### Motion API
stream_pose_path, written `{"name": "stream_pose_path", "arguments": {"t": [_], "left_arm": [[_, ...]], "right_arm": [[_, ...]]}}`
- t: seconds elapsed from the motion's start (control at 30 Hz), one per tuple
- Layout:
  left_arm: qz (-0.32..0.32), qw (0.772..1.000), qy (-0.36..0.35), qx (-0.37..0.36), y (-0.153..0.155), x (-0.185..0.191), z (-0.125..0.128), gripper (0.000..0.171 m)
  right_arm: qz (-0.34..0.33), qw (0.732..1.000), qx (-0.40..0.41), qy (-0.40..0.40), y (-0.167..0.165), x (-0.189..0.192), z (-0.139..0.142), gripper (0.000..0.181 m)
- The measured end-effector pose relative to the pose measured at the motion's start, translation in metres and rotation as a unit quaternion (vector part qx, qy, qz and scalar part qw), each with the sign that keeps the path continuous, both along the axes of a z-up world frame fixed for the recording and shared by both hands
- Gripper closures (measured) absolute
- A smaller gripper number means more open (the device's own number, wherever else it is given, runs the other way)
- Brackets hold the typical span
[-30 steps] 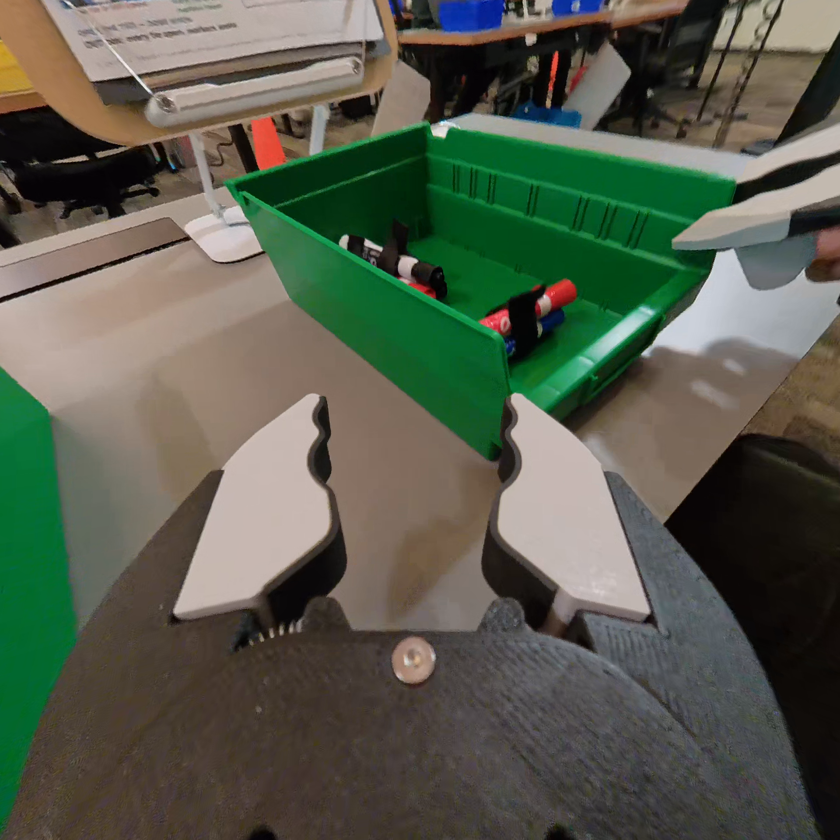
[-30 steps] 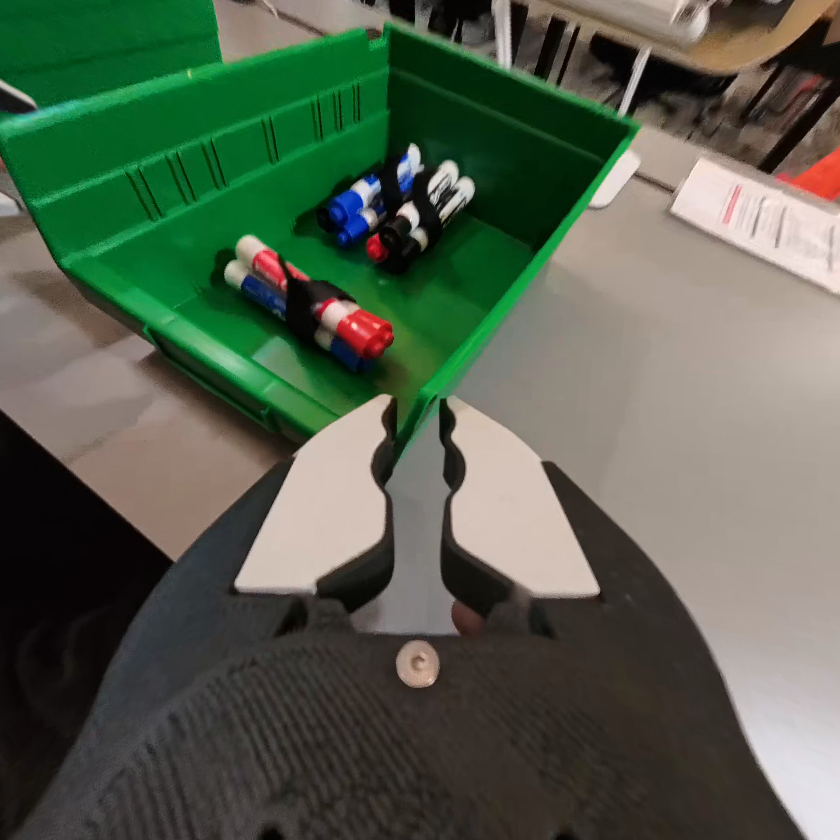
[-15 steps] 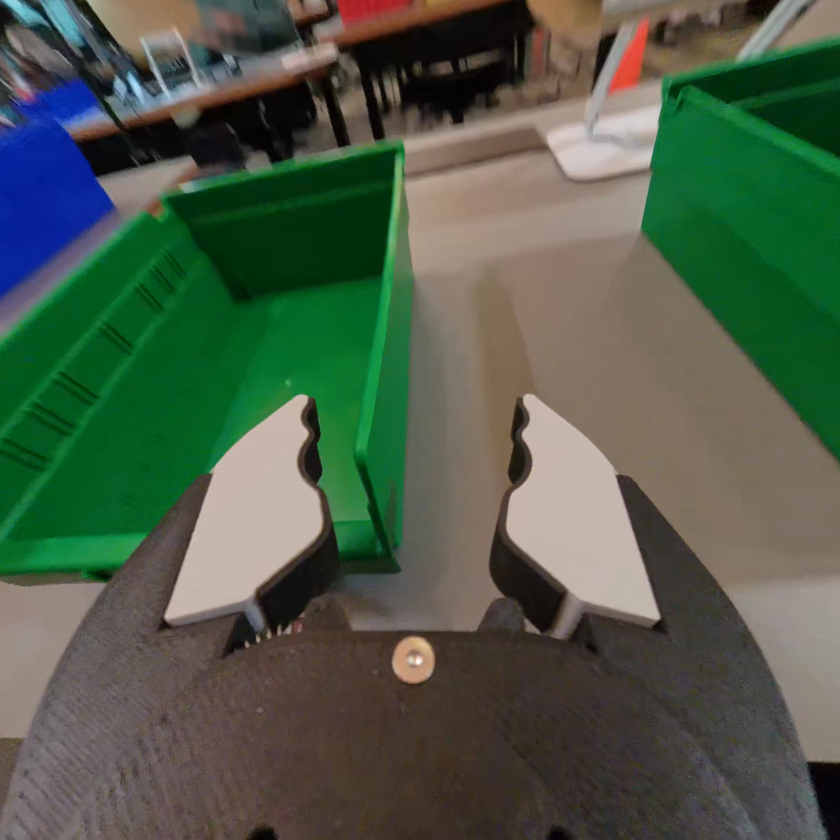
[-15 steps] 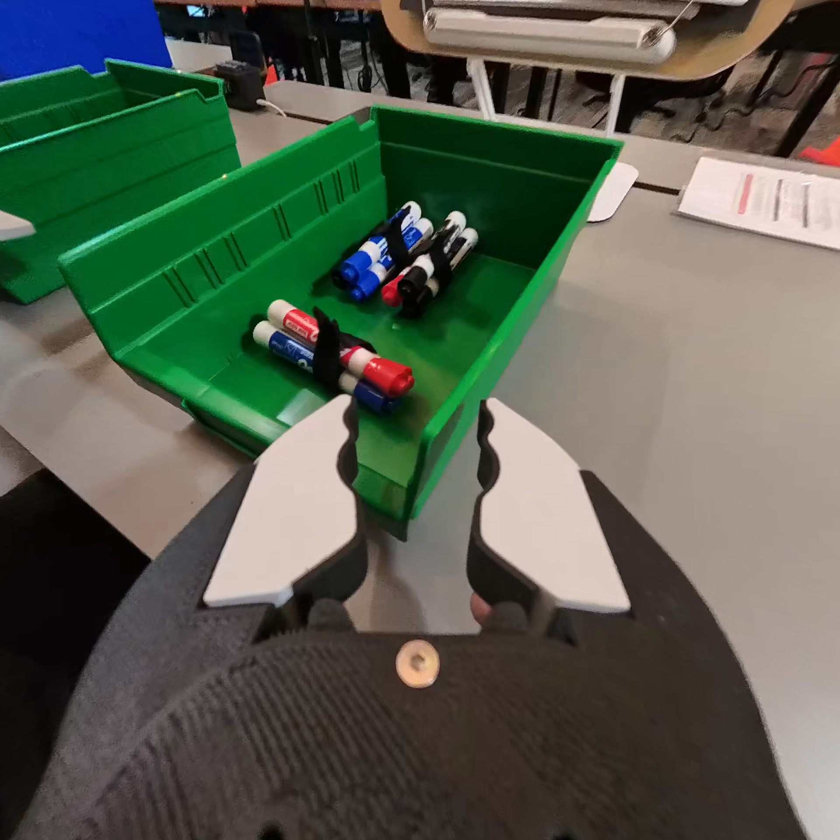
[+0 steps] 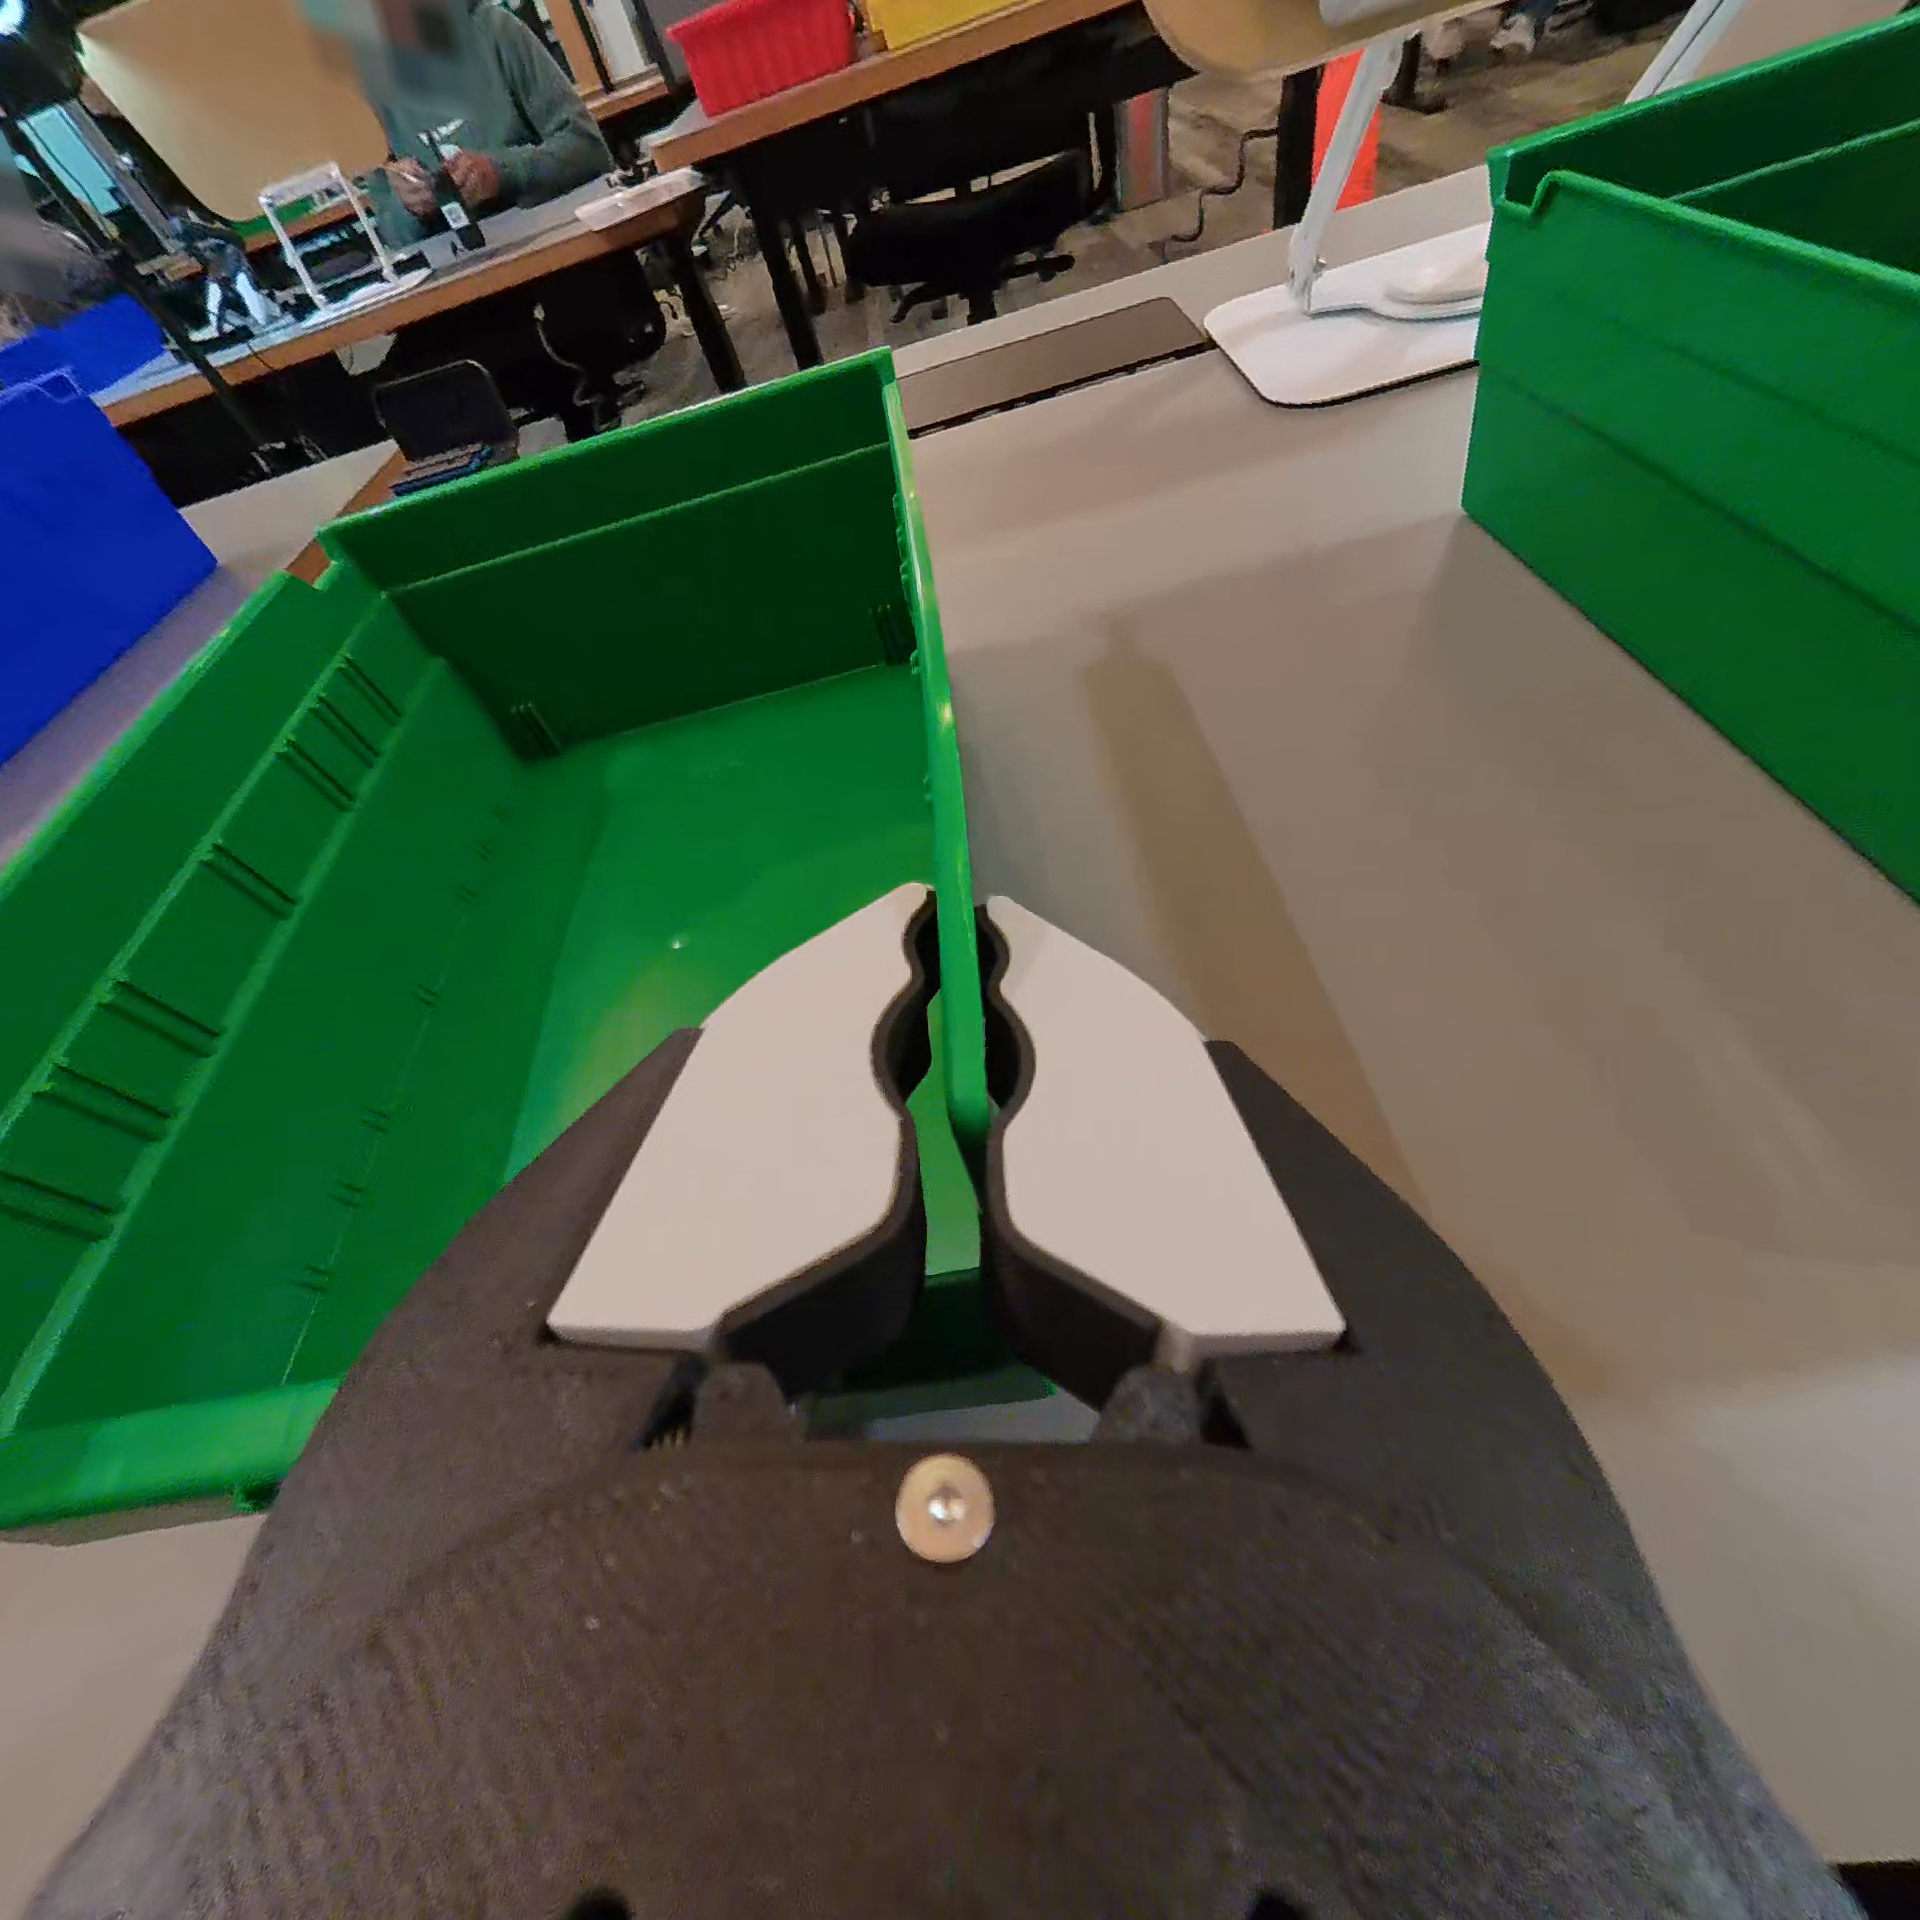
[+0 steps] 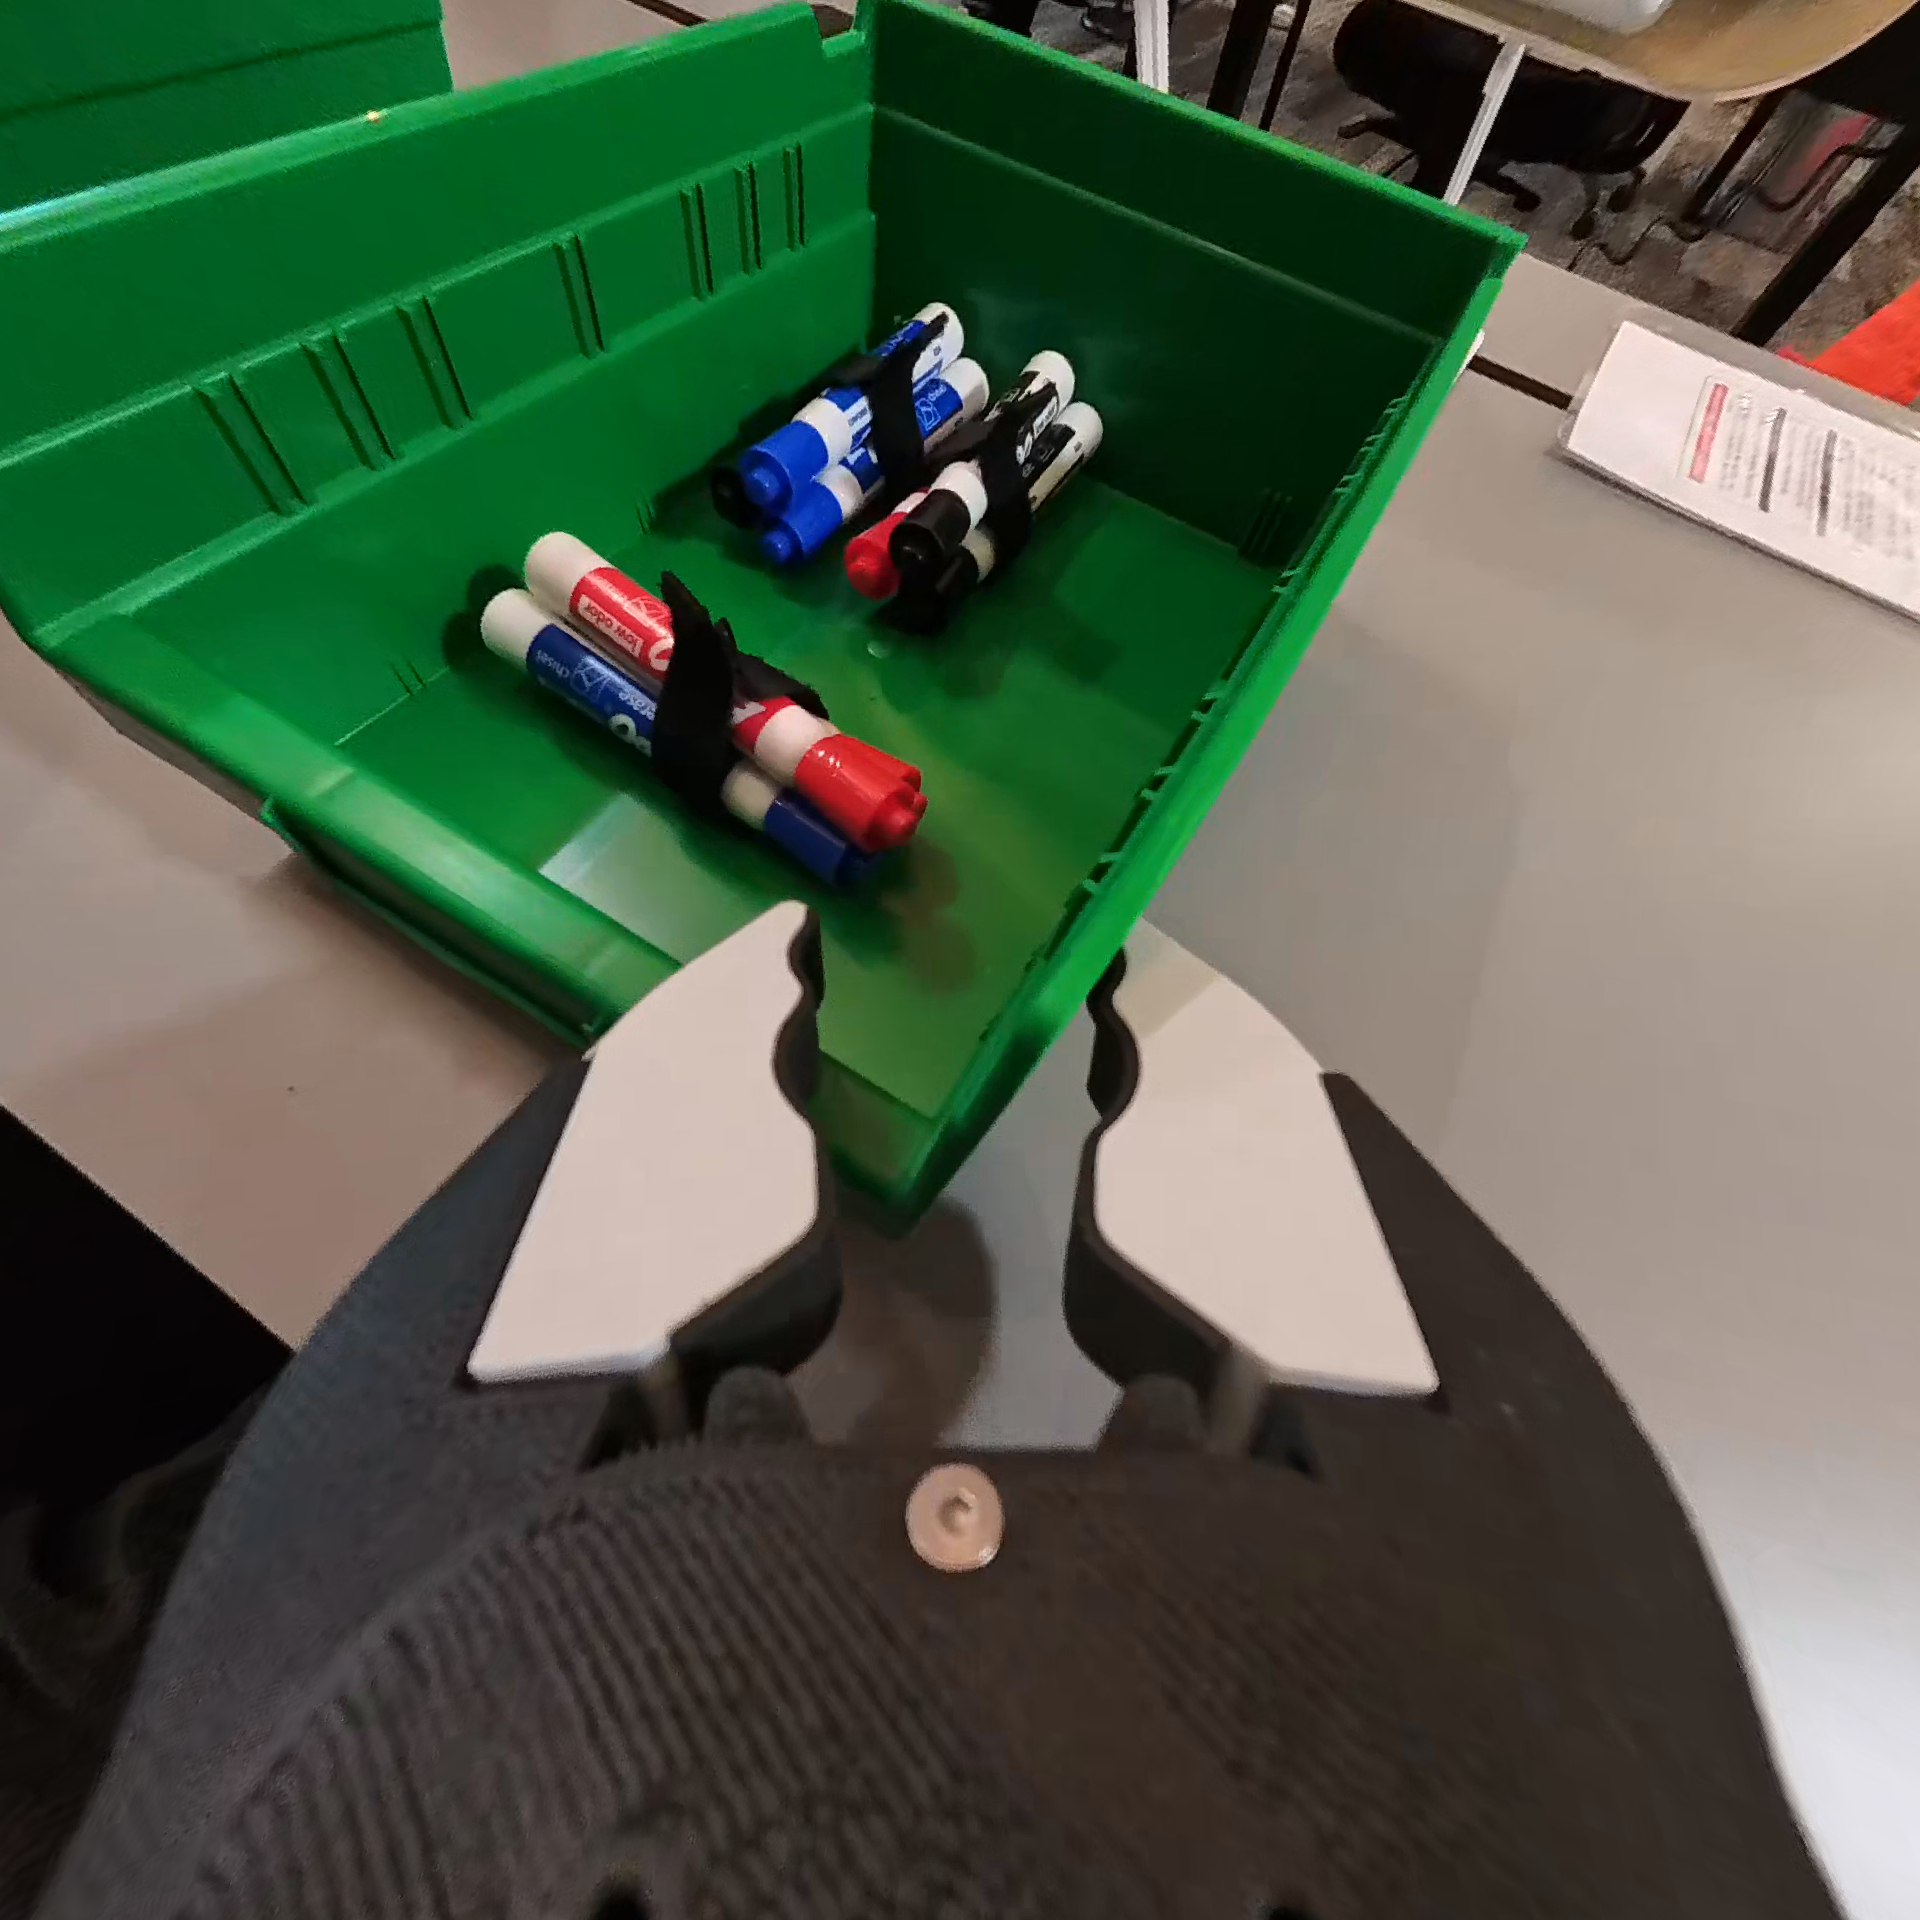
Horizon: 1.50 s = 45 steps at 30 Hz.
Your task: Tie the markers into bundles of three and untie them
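My left gripper (image 5: pixel 951 914) is shut on the right side wall of an empty green bin (image 5: pixel 665 623), one finger inside and one outside. My right gripper (image 6: pixel 961 940) is open and straddles the near right corner of a second green bin (image 6: pixel 582 260); its wall stands between the fingers without being clamped. That bin holds three strapped marker bundles: a red and blue one (image 6: pixel 717 707) near the front, a blue one (image 6: pixel 862 436) and a black and red one (image 6: pixel 987 488) at the back. The same bin shows at the right of the left wrist view (image 5: pixel 1704 436).
Both bins stand on a grey table (image 5: pixel 1299 831). A white lamp base (image 5: pixel 1351 322) sits behind them. A printed sheet (image 6: pixel 1766 457) lies at the far right. A blue bin (image 5: pixel 73 540) stands far left. A person sits at a far desk (image 5: pixel 488 104). The tips of one gripper are about 40 cm away from the tips of the other.
My left gripper swung left from the marker bin to the empty bin and shut on its right wall. My right gripper opened from nearly shut and stayed at the marker bin's near corner.
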State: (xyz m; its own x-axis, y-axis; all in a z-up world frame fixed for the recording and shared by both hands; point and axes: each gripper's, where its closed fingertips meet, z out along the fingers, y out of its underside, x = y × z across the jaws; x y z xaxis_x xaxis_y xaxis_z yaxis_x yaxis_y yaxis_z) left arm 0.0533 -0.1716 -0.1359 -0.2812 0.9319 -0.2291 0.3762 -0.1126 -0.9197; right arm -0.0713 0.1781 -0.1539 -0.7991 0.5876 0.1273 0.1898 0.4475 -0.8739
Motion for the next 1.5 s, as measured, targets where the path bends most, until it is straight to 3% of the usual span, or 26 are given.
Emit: {"name": "stream_pose_path", "arguments": {"t": [0.27,0.63,0.87,1.13,1.3,1.5], "left_arm": [[-0.009,1.0,-0.003,-0.005,0.001,-0.001,0.0,0.166],[0.001,0.998,-0.009,-0.056,0.001,-0.002,0.002,0.167],[-0.021,0.999,0.013,-0.02,0.01,-0.005,0.006,0.137],[-0.027,0.999,0.001,-0.034,0.012,-0.008,-0.001,0.12],[-0.021,0.999,0.001,-0.041,0.007,-0.008,-0.003,0.125],[-0.01,0.997,-0.023,-0.066,0.001,-0.007,-0.009,0.145]], "right_arm": [[-0.012,0.999,-0.031,-0.016,0.0,-0.003,0.006,0.134],[-0.028,0.998,-0.043,0.036,-0.001,-0.008,0.021,0.132],[-0.033,0.997,-0.057,0.033,-0.001,-0.009,0.024,0.13],[-0.038,0.999,-0.028,0.007,-0.003,-0.01,0.009,0.126],[-0.039,0.998,-0.04,-0.007,-0.005,-0.01,0.009,0.127],[-0.04,0.998,-0.039,-0.009,-0.006,-0.01,0.008,0.127]]}}
